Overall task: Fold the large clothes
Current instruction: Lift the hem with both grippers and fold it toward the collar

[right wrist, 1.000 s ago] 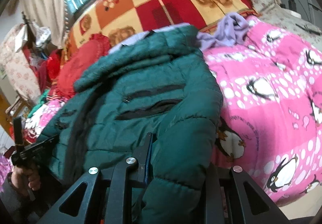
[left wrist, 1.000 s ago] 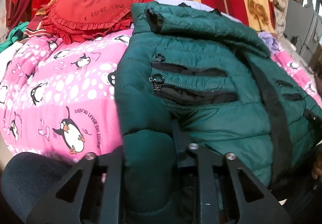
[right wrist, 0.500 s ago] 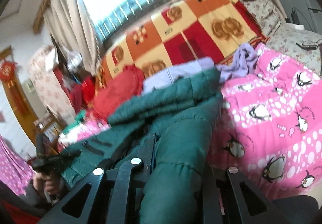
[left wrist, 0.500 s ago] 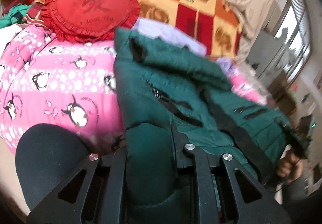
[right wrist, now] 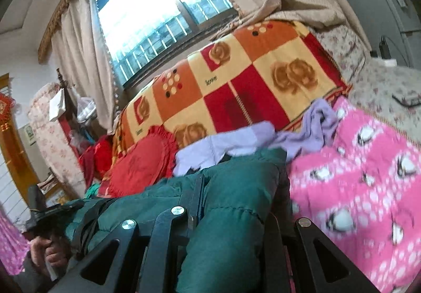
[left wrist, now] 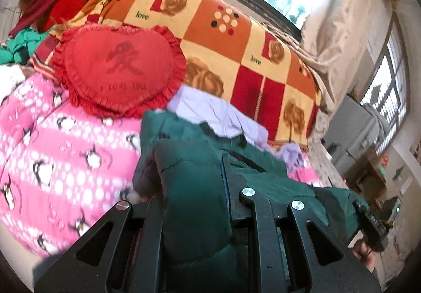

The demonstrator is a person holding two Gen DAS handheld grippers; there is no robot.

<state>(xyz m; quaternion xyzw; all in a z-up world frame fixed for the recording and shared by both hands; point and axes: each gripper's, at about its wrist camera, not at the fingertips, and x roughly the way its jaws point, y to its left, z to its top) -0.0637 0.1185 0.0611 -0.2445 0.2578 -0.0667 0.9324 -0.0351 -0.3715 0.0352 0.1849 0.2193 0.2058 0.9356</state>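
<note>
Pink penguin quilt [left wrist: 52,161] on bed, checkered rose blanket [left wrist: 236,37] behind it. Green puffer jacket [left wrist: 194,187] lifted off the quilt, stretched between my tongs: left gripper [left wrist: 194,177] clamps one padded end, right gripper [right wrist: 231,187] clamps the other. Red heart pillow [left wrist: 118,69] behind.

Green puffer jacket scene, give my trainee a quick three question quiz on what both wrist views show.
1. True or false: the green puffer jacket is gripped by both the left gripper and the right gripper.
2. What shape is the red pillow?
3. The pink quilt shows: A) penguins B) roses C) stripes only.

Key: 1 true; 2 heart; 3 A.
</note>
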